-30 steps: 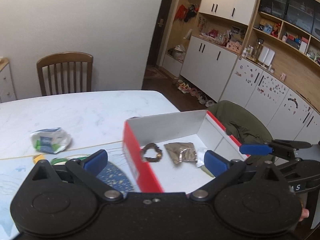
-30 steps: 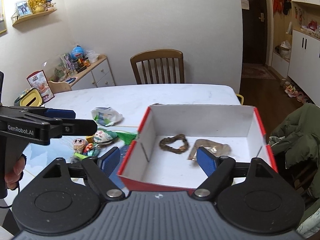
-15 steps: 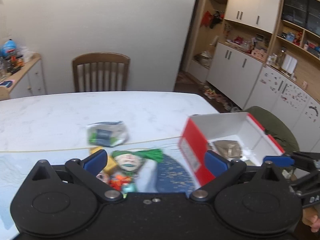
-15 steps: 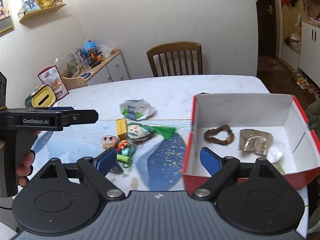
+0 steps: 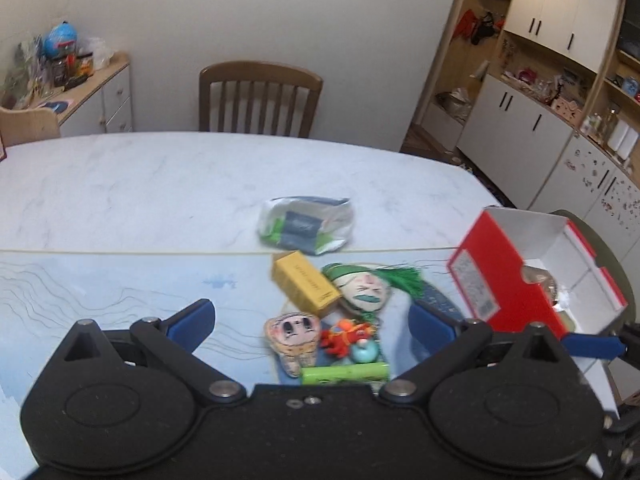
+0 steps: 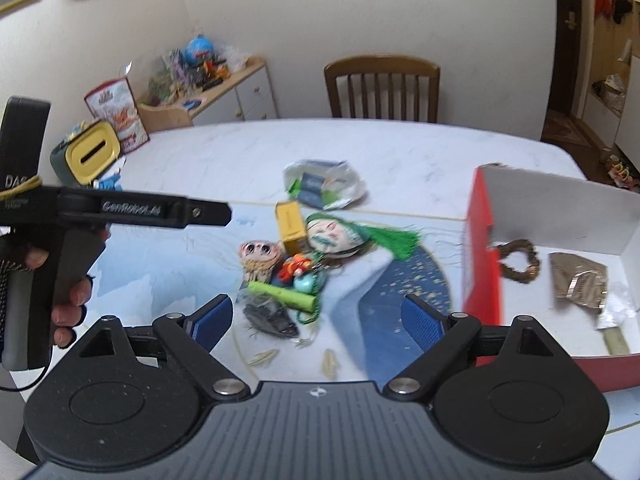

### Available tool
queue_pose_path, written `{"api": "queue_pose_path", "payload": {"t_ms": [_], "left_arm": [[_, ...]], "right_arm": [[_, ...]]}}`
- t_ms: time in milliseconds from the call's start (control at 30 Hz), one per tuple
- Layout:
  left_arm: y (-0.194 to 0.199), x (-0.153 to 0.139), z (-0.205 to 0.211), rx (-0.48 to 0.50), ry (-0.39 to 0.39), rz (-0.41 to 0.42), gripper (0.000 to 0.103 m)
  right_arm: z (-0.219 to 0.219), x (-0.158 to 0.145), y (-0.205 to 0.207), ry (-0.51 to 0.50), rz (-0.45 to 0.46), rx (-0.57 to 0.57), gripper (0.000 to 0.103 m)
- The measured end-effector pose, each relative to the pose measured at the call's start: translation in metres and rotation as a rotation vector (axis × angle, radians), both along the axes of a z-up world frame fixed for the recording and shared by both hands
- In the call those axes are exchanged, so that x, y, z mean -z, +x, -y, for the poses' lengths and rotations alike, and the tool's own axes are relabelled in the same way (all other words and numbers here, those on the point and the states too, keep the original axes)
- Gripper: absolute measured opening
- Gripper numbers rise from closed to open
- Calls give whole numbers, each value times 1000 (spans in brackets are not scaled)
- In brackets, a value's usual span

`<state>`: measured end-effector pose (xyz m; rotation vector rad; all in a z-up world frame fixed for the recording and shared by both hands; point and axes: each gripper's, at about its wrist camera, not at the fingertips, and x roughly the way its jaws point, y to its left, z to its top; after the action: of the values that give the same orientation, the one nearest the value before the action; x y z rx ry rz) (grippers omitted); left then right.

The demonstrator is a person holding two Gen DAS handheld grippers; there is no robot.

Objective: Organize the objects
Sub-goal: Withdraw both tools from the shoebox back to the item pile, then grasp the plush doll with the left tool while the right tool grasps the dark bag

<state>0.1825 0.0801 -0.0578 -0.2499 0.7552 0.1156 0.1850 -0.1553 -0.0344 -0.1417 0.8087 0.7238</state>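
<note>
A pile of small items lies on the table mat: a yellow box, a green-haired mask with a tassel, a tooth-shaped plush, an orange toy and a green tube. A crinkled plastic packet lies behind them. My left gripper is open just above the pile, holding nothing. My right gripper is open too, near the green tube. The red box at the right holds a bead bracelet and a brown pouch.
A wooden chair stands behind the table. A yellow-topped container and a snack box sit at the far left. A hand grips the left tool's handle. Cabinets line the right wall.
Both grippers have swung left, away from the red box and toward the pile of small items. Both stay open and empty.
</note>
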Motion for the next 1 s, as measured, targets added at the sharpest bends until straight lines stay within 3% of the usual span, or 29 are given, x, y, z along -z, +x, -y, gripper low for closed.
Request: {"api": "queue_pose_path", "payload": {"t_ms": [500,767,1000], "left_arm": [[29,57,-21,52,15,-94,101],[43,77,-29,64,-28,-116,96],[49,90,-33,93,-77,-139,76]], "right_arm": [[-70,55,4,-118,-50,-101,91],[-88,78,12,-153,-63,-109,91],[-100,92,15,-189,-66,-127,83]]}}
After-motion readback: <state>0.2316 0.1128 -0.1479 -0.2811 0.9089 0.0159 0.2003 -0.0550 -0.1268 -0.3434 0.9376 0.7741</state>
